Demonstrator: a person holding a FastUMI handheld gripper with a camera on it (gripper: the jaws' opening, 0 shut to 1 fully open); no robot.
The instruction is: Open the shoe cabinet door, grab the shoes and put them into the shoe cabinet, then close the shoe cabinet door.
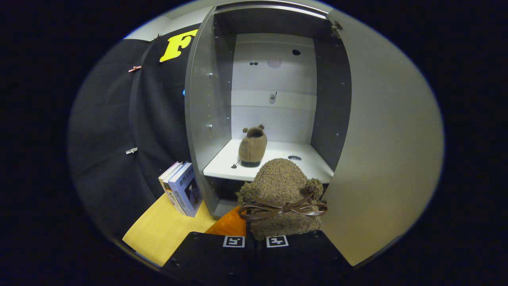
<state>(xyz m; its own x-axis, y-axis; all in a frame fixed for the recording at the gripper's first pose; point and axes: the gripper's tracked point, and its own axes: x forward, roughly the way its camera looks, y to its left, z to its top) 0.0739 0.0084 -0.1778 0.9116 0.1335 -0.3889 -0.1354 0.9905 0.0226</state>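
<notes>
With the claw (pixel 255 240) gripping the second slipper (pixel 282 198), carry it level through the open door (pixel 381 159) and set it on the shelf (pixel 313 169) beside the first slipper (pixel 253 147).

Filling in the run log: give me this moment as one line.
door open | first slipper on shelf | tongs shut on second slipper, short of shelf | books beside cabinet
</notes>
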